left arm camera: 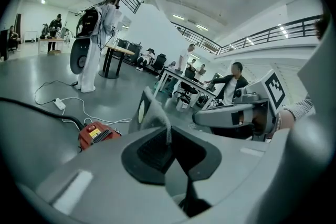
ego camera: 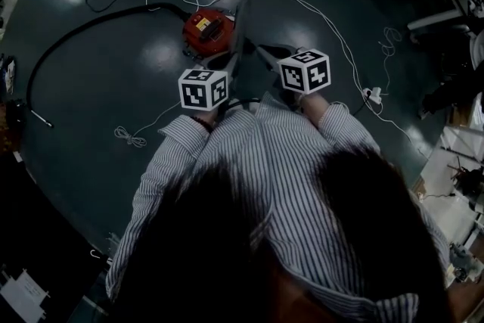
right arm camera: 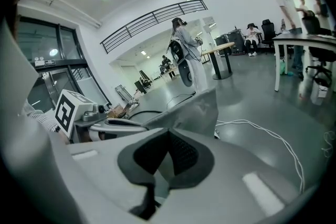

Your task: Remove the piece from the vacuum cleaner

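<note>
Glossy floor, red vacuum cleaner; left gripper, right gripper fingers clamped on piece.

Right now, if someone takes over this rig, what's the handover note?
Left claw: shut on the grey piece.
Right claw: shut on the same piece.
Red vacuum cleaner sits on the floor ahead, with its black hose trailing left. The piece is held up between both claws, apart from it.
Done: the piece looks off the cleaner.
Left: set it down, then release.
</note>
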A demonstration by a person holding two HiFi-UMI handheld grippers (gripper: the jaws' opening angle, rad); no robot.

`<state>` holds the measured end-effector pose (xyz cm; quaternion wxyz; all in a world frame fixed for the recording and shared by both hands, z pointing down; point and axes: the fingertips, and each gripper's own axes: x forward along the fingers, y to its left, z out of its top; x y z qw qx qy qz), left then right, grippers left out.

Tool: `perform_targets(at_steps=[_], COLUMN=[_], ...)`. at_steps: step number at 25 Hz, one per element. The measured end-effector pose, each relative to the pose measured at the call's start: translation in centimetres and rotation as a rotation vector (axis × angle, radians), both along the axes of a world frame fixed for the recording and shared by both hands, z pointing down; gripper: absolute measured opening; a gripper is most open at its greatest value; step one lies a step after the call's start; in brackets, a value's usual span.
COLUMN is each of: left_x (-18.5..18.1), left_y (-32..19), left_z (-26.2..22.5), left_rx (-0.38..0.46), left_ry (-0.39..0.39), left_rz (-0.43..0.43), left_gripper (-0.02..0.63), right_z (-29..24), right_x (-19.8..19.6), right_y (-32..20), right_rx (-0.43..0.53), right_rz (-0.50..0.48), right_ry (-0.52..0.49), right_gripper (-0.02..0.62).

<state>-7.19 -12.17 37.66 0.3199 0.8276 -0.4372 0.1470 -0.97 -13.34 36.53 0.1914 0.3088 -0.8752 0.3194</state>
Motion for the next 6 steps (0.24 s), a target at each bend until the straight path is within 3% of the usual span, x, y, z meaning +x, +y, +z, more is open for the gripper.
perform_targets(at_steps=[6], left_x=[-0.16], left_y=[0.52], left_z=[0.1], left_rx=[-0.001], left_ry=[0.005], left_rz=[-0.01], left_gripper=[0.032], right_z=[0.14], right_x=[-0.26], right_y=[0.64], right_rx=[-0.001], right_rz=[-0.014], right_ry=[0.0], right_gripper=[0.002])
